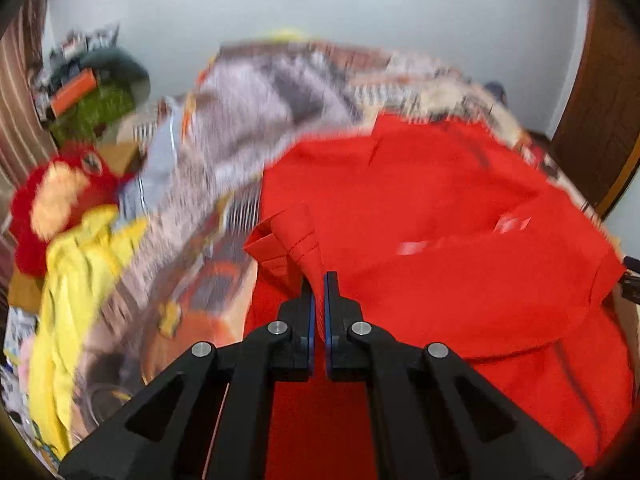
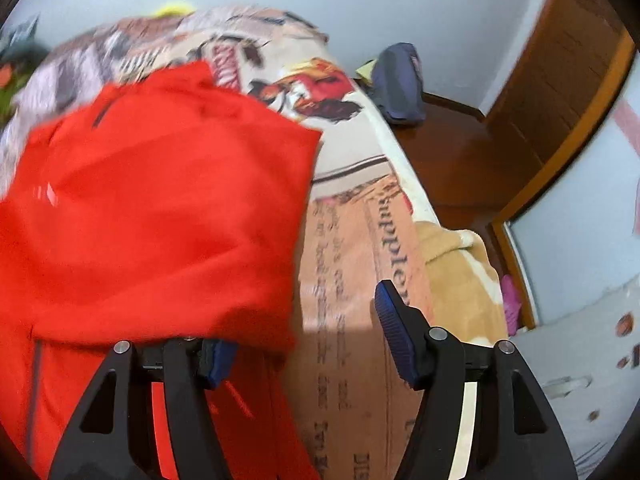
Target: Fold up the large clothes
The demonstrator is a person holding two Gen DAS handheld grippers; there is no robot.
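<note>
1. I take the red garment [image 1: 420,220] as my landmark; it lies spread over the printed bedcover [image 1: 248,120], filling the middle and right of the left wrist view.
2. My left gripper [image 1: 319,280] sits at the garment's near-left part, its two blue-padded fingers drawn almost together with a fold of red cloth pinched between them.
3. Just left of that pinch, a stitched hem of the garment stands up in a loose flap.
4. My right gripper [image 2: 308,320] is at the garment's near-right edge in the right wrist view, with its jaws spread wide.
5. Its left finger is tucked under the red cloth's edge, mostly covered; the right finger [image 2: 394,328] stands clear over the bedcover [image 2: 352,280], right of the garment.
6. Left of the garment, past the bedcover, I see a yellow cloth [image 1: 72,292] and a red plush toy [image 1: 60,204].
7. Right of the garment, beyond the bed's edge, a dark blue bundle [image 2: 400,84] rests on brown wood.
8. Both views are motion-blurred, so finer detail escapes me.
</note>
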